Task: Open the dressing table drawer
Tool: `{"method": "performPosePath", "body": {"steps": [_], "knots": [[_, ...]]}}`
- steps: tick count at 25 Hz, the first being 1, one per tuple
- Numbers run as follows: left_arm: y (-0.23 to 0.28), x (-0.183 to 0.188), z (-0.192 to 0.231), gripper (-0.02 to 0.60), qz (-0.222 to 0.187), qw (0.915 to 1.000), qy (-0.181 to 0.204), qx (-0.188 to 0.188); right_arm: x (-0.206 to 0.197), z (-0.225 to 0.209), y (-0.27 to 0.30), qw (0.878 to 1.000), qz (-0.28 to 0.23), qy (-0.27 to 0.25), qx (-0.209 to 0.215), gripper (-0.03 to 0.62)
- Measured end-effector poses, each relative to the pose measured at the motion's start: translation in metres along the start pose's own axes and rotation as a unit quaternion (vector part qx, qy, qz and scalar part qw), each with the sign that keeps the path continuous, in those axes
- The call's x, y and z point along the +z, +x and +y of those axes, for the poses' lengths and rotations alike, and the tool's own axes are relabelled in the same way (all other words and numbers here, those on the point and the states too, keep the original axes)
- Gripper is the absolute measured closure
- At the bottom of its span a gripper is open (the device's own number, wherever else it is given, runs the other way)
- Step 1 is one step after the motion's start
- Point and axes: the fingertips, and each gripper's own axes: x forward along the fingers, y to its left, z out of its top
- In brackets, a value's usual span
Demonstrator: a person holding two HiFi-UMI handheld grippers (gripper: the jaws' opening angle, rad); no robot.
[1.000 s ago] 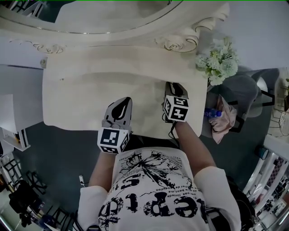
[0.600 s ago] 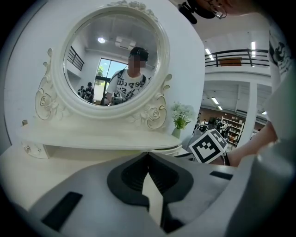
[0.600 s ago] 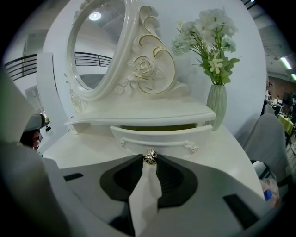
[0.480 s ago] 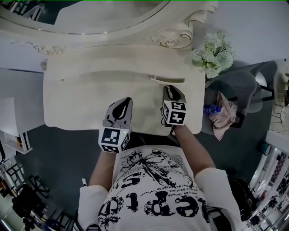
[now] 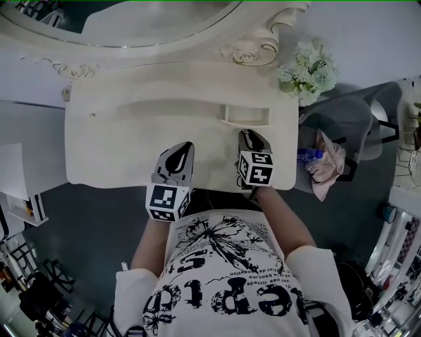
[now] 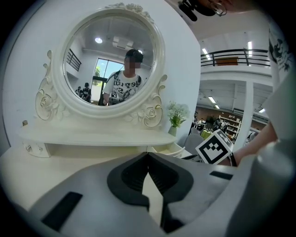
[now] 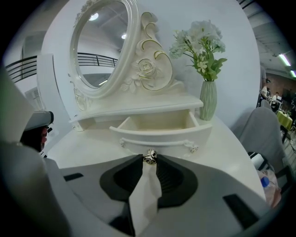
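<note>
My right gripper [image 7: 149,160] clamps the drawer [image 7: 159,126] by its knob [image 7: 150,156]; left gripper [image 6: 148,155] closed, empty. Drawer likely light, rigid; knob slippery.

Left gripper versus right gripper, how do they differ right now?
The right gripper is shut on the knob of the open drawer; the left gripper is shut on nothing. The right gripper sits at the drawer front; the left gripper is over bare tabletop, away from it. Both point toward the mirror.
</note>
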Motion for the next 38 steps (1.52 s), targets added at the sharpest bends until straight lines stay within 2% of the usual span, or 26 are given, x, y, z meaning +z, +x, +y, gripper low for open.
{"method": "performPosePath", "body": {"steps": [9,13,15,18,22,25,27,34,38], "knots": [[-0.017,-0.001,0.004,0.563,-0.002,1.0000,0.007,-0.001,-0.011,0.004,-0.010,1.000,-0.004,0.013,-0.002,0.491],[-0.028,-0.002,0.008,0.563,-0.004,0.9999,0.010,-0.002,-0.013,0.009,-0.017,1.000,0.004,0.017,-0.003,0.419],[-0.035,-0.002,0.011,0.562,-0.003,0.9999,0.010,-0.001,-0.011,0.012,-0.029,1.000,-0.004,0.008,-0.022,0.416],[-0.048,0.005,0.015,0.563,-0.008,0.9999,0.013,-0.001,0.007,0.026,-0.056,0.998,-0.039,-0.032,-0.045,0.416],[-0.071,0.022,0.024,0.563,-0.025,0.9994,0.025,0.000,0.040,0.064,-0.087,0.993,-0.091,-0.076,-0.026,0.426],[-0.088,0.037,0.031,0.563,-0.039,0.9987,0.034,0.002,0.063,0.088,-0.109,0.989,-0.132,-0.067,-0.009,0.512],[-0.100,0.048,0.036,0.563,-0.049,0.9980,0.040,0.003,0.079,0.105,-0.124,0.984,-0.163,-0.067,0.001,0.542],[-0.138,0.089,0.059,0.563,-0.088,0.9939,0.063,0.021,0.131,0.159,-0.171,0.957,-0.269,-0.101,0.033,0.571],[-0.159,0.114,0.063,0.563,-0.112,0.9899,0.082,0.027,0.152,0.183,-0.195,0.941,-0.310,-0.123,0.054,0.577]]}}
